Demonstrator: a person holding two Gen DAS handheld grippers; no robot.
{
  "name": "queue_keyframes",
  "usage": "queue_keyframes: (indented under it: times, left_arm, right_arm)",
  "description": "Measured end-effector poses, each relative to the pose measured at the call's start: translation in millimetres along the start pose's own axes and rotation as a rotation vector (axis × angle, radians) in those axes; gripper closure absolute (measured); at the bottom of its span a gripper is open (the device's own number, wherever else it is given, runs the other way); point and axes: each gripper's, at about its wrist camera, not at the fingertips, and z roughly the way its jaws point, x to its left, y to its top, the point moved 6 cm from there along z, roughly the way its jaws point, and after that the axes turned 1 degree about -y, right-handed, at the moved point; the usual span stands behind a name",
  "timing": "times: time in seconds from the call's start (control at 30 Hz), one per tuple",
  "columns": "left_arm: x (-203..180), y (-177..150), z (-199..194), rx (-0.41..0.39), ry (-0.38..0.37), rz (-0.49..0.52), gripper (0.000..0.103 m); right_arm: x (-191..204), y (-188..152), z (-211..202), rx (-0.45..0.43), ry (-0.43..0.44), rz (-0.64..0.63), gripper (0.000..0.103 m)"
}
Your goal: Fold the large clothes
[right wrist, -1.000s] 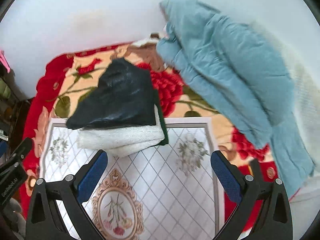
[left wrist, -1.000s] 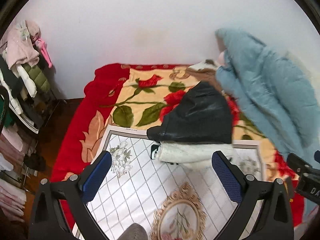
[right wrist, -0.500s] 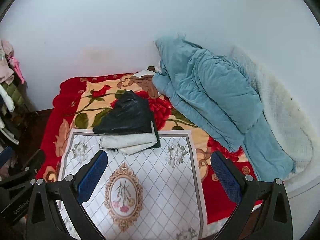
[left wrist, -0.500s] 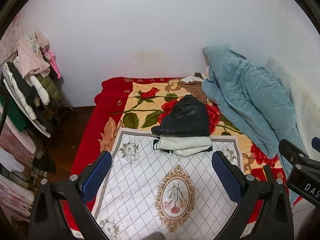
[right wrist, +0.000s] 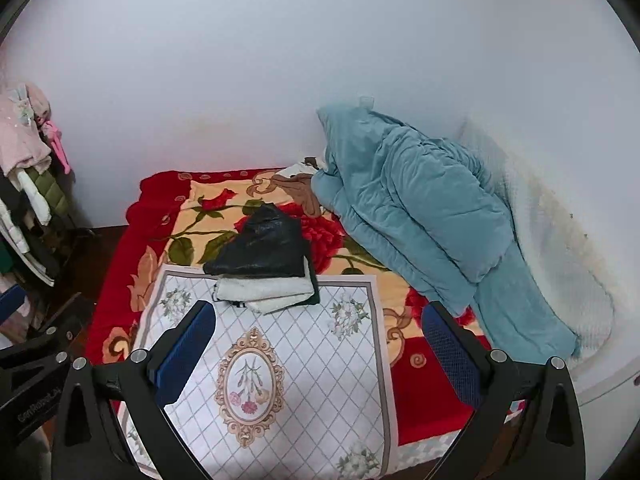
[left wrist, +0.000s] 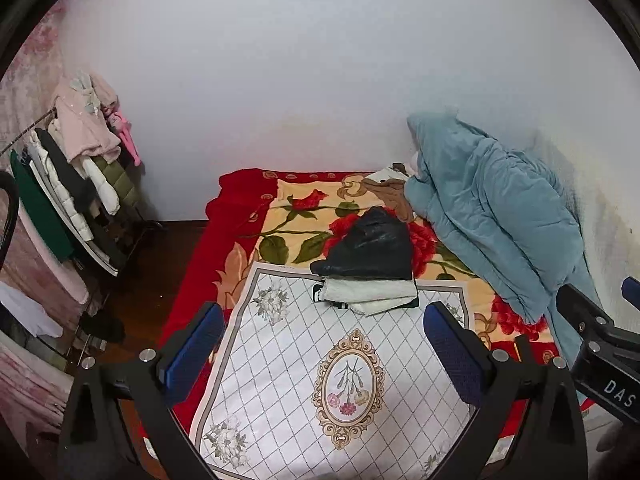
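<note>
A folded stack lies on the bed: a shiny black garment (left wrist: 372,249) (right wrist: 262,250) on top of a folded white fleecy garment (left wrist: 370,295) (right wrist: 266,291), at the far edge of a white diamond-patterned mat (left wrist: 280,364) (right wrist: 316,364). My left gripper (left wrist: 322,344) is open and empty, held well back above the mat. My right gripper (right wrist: 320,344) is open and empty too, also well back from the stack. The right gripper's body shows at the right edge of the left wrist view (left wrist: 600,344).
A red floral blanket (left wrist: 240,248) (right wrist: 424,396) covers the bed. A rumpled blue quilt (left wrist: 492,216) (right wrist: 416,208) is piled at the right against the white wall. A clothes rack with hanging garments (left wrist: 68,184) (right wrist: 28,184) stands left, over dark floor (left wrist: 160,280).
Both grippers have drawn back and up from the folded stack, which now looks smaller and farther away. Both stayed open and empty.
</note>
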Motion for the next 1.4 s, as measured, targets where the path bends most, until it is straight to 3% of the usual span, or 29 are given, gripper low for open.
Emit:
queue_keyframes:
  times: [0.67,1.4]
  left_arm:
    - [-2,-7,-23,-0.037,0.011,-0.028,0.0]
    - [-4,-6,-28,-0.044,0.01,-0.027,0.0]
  right_arm:
    - [-16,-2,-26,-0.022,0.036,-0.006,0.0]
    - [-17,8,-15,-0.011,0.067,-0.011,0.0]
